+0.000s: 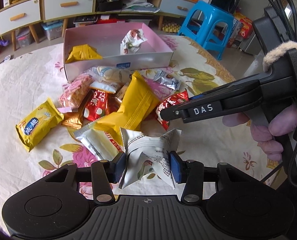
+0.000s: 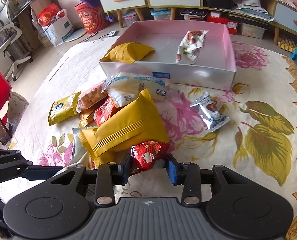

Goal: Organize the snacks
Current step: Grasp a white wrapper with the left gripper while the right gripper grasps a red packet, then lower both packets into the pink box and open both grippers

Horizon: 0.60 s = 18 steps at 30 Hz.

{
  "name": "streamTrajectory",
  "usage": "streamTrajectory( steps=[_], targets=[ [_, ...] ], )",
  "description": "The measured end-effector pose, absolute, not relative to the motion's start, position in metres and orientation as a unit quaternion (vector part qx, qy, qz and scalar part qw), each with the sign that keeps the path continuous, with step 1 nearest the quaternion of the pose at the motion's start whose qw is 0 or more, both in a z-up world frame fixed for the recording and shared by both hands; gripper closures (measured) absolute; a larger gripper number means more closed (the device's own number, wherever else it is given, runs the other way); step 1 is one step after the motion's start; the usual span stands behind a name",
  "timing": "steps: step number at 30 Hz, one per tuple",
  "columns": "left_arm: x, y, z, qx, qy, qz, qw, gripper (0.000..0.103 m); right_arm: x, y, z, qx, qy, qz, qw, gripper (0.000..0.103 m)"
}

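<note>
Picking stage, both grippers loaded. Left gripper (image 1: 148, 165): jaws closed onto a white crumpled snack packet (image 1: 148, 150) near the pile's edge. Right gripper (image 2: 148, 167): jaws partly closed around a red apple-print packet (image 2: 146, 154), seemingly pinched. Next, probably lifting toward the pink-lined box (image 1: 158, 57) beyond, already holding two snacks. Floral-clothed counter (image 2: 258, 170); cabinets and blue stool (image 1: 208, 26) behind.

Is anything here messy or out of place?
Yes. Most snacks lie in a loose heap on the floral cloth in front of the pink box, which holds only two packets. One silver packet sits apart from the heap, and the white packet between the left gripper's pads looks crumpled.
</note>
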<state>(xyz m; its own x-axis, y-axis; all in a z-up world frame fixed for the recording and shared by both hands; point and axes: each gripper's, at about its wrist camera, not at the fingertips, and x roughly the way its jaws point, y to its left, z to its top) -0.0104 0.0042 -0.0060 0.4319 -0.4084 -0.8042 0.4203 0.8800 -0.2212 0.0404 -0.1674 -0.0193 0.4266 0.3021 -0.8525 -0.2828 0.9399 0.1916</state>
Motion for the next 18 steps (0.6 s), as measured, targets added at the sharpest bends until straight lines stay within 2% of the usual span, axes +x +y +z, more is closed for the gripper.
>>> streamTrajectory(
  steps=[18],
  targets=[
    [0.011, 0.015, 0.021, -0.024, 0.438, -0.221, 0.871, 0.059, 0.05, -0.21, 0.013, 0.075, 0.465, 0.146, 0.87, 0.075]
  ],
)
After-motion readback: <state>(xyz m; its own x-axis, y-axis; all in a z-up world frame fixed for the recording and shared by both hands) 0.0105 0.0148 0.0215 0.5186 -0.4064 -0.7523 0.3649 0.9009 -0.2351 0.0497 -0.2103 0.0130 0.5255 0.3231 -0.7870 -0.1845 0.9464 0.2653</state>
